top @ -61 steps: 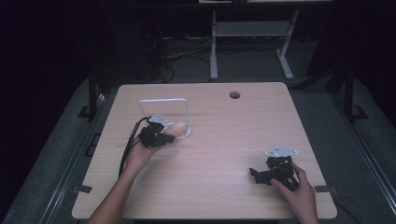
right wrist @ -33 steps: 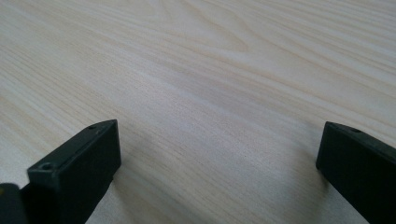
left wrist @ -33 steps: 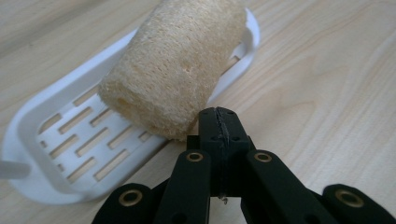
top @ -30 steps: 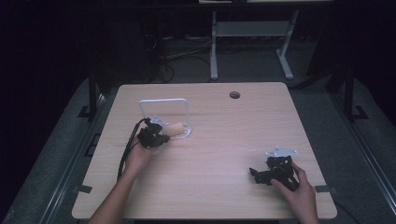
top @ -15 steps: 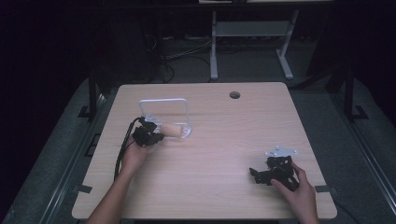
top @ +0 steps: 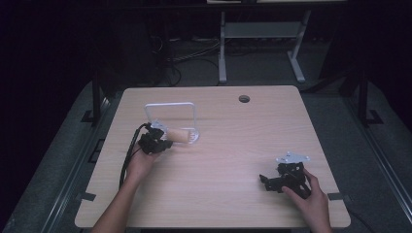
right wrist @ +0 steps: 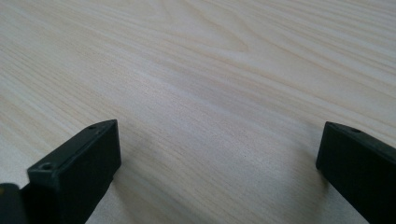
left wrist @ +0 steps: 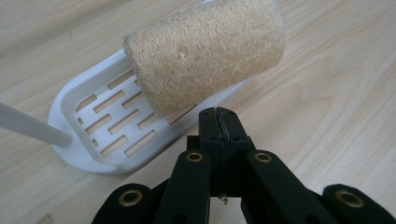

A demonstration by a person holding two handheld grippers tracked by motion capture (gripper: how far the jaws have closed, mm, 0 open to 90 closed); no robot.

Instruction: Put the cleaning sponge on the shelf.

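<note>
Right claw point(top: 285, 178): near the front right corner of the worktop point(top: 228, 208), low over bare wood. Jaws spread wide in the right gripper view, nothing between them. Likely parked out of the way while the other hand works.

Left claw point(top: 163, 143): toward the left edge, about midway back. Left gripper view shows its jaws pressed together, tips meeting on a seam, nothing pinched. Tips sit just short of the sponge's near side; cannot tell whether they touch it.

Sponge point(left wrist: 208, 53): tan, coarse, roll-shaped loofah. Lies tilted across the white tray point(left wrist: 100, 121), one end over the slotted floor, the other overhanging the rim above the wood. Looks half-seated, not settled flat. Closed jaws suggest a nudge rather than a grip, judged only from posture.

Tray's white wire frame point(top: 170, 112): stands upright behind the sponge, farther from the person. A white bar crosses the left of the left gripper view, probably part of it.

Far edge: round hole point(top: 244, 98) in the worktop, right of centre.

Change against two seconds back: left hand has shifted a little toward the left edge and pulled slightly away from the tray. Right hand has not moved.
</note>
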